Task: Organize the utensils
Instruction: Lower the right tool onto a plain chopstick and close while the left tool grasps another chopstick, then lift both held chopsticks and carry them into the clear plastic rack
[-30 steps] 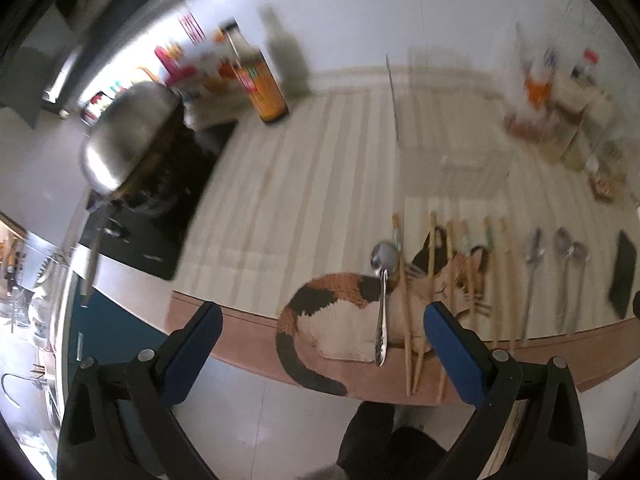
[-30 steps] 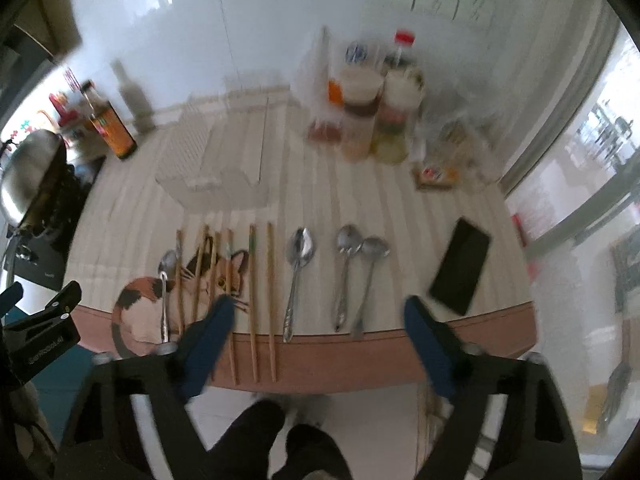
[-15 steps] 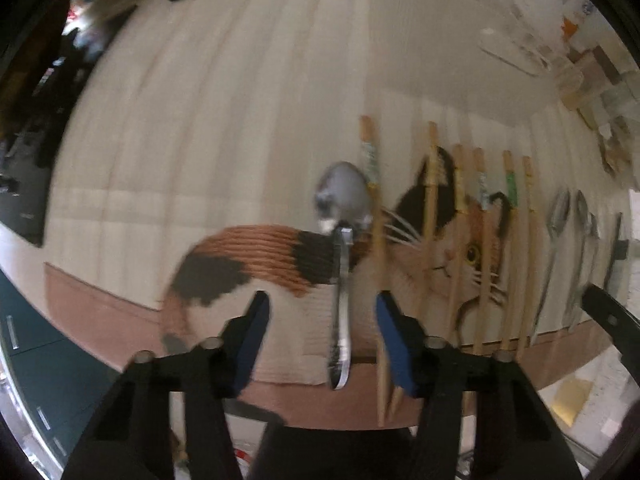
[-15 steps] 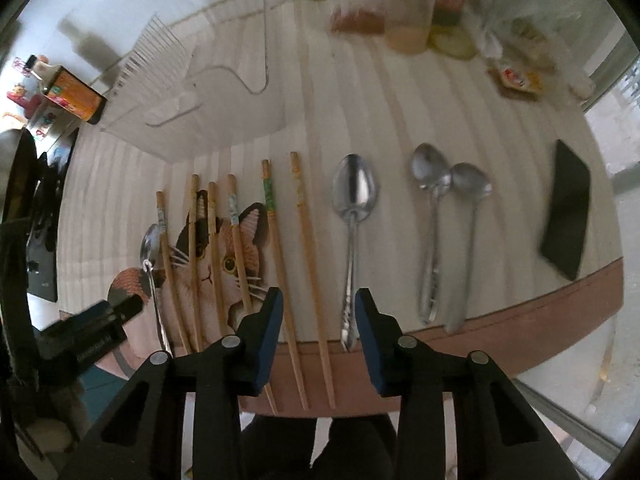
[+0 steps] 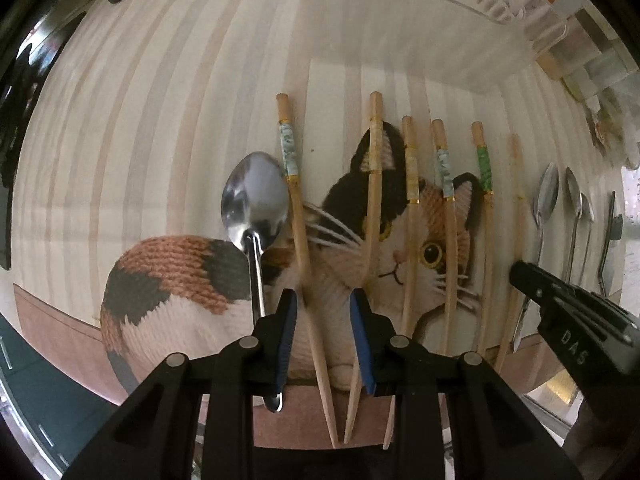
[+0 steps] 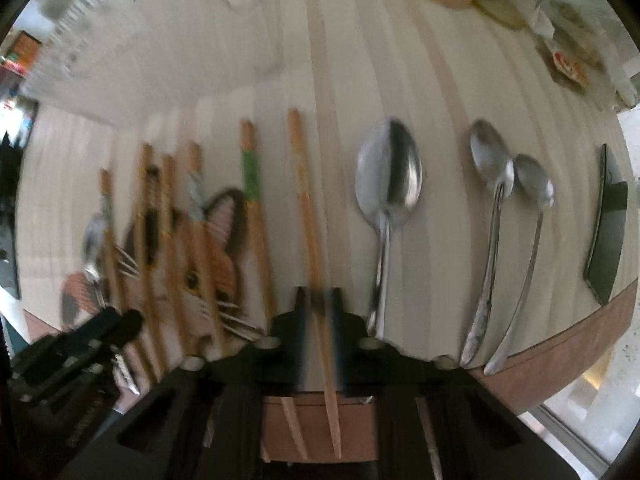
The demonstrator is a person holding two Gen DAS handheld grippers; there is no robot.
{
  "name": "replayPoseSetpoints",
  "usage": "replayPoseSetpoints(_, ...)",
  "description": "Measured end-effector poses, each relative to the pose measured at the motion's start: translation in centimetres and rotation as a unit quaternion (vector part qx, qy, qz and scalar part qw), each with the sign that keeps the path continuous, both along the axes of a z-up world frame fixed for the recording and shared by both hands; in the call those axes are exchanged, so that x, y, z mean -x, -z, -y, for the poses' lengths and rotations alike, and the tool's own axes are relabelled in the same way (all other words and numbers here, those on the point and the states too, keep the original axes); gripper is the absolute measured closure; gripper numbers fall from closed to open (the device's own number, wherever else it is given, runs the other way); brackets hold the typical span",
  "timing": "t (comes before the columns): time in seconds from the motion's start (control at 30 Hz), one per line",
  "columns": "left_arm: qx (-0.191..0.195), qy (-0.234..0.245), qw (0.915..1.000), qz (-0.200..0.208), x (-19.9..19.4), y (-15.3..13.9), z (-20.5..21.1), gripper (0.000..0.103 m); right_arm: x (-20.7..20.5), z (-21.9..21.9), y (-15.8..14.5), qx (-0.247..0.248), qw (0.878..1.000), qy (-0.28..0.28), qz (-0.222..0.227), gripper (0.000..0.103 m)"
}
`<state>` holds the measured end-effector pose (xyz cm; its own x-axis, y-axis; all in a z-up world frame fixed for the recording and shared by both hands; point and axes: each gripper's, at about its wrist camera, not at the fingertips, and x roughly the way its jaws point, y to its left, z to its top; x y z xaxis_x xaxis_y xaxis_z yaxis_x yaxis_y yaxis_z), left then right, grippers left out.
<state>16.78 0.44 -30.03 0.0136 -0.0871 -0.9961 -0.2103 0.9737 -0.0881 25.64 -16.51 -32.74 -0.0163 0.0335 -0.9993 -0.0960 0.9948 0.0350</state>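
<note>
- The left tongs (image 5: pixel 323 336) hang low over the cat mat (image 5: pixel 192 280), their blue pads (image 5: pixel 286 332) partly spread on either side of a chopstick with a pale band (image 5: pixel 298 216); no pad visibly touches it.
- A spoon (image 5: pixel 254 204) lies on the cat mat just left of that chopstick, its handle running under the left pad.
- More chopsticks lie side by side across the cat mat, one with a green band (image 5: pixel 483 168).
- The right tongs (image 6: pixel 320 328) sit to the right of the cat mat, nearly closed around a plain chopstick (image 6: pixel 306 200); blur hides whether they touch it.
- Three spoons, the biggest (image 6: pixel 388 184) nearest, lie on the desk (image 6: pixel 440 80) right of the cat mat.
</note>
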Motion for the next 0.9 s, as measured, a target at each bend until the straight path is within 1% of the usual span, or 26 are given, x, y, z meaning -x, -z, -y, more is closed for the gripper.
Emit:
replayPoseSetpoints(0.03,0.006,0.000,1.0000,0.004,-0.1,-0.4,0.4,0.079,0.2,0.1,0.1,0.002,1.000,0.001,0.001,0.096)
replayPoseSetpoints(0.1,0.004,0.008,0.9999,0.009,-1.0,-0.6,0.8,0.079,0.6,0.7,0.3,0.002,1.000,0.011,-0.005,0.097)
replayPoseSetpoints(0.17,0.005,0.011,0.9999,0.006,-1.5,-0.9,1.8,0.079,0.8,1.3,0.5,0.007,1.000,0.020,-0.013,0.097)
replayPoseSetpoints(0.23,0.007,0.014,0.9999,0.002,-3.0,-1.1,2.7,0.079,0.7,2.1,1.0,0.007,1.000,0.026,-0.016,0.097)
replayPoseSetpoints(0.33,-0.004,0.028,0.9996,-0.001,-3.8,-0.8,4.6,0.080,0.9,3.0,1.2,0.003,0.999,0.034,-0.021,0.096)
replayPoseSetpoints(0.4,-0.017,0.040,0.9990,0.007,-3.9,-0.5,6.0,0.080,1.0,3.6,1.3,0.000,0.999,0.036,-0.022,0.096)
replayPoseSetpoints(0.47,-0.039,0.050,0.9979,0.011,-4.1,-0.4,7.1,0.090,1.2,3.7,1.5,0.000,0.999,0.032,-0.023,0.096)
replayPoseSetpoints(0.5,-0.046,0.053,0.9974,0.014,-4.3,-0.4,7.3,0.099,1.5,3.7,1.5,0.003,0.999,0.030,-0.023,0.096)
replayPoseSetpoints(0.57,-0.043,0.052,0.9976,0.018,-4.5,-0.6,7.7,0.099,1.4,4.0,1.5,0.005,0.999,0.029,-0.024,0.096)
replayPoseSetpoints(0.63,-0.054,0.054,0.9968,0.022,-4.4,-0.7,7.9,0.099,1.7,3.4,1.4,0.005,0.999,0.034,-0.022,0.096)
replayPoseSetpoints(0.67,-0.053,0.053,0.9969,0.024,-4.2,-1.3,7.8,0.099,1.9,3.4,1.4,0.005,0.999,0.036,-0.022,0.096)
replayPoseSetpoints(0.7,-0.052,0.052,0.9969,0.027,-4.2,-1.8,7.6,0.099,1.1,3.1,1.3,0.005,0.999,0.037,-0.023,0.097)
replayPoseSetpoints(0.77,-0.056,0.052,0.9963,0.039,-3.9,-2.6,7.9,0.099,1.3,2.9,1.0,-0.006,0.999,0.044,-0.025,0.097)
replayPoseSetpoints(0.8,-0.057,0.053,0.9960,0.044,-3.6,-3.6,8.2,0.099,1.0,2.4,0.3,-0.008,0.999,0.045,-0.025,0.097)
replayPoseSetpoints(0.9,-0.059,0.054,0.9951,0.059,-3.4,-5.4,8.8,0.099,1.4,2.8,-0.6,-0.019,0.999,0.046,-0.019,0.097)
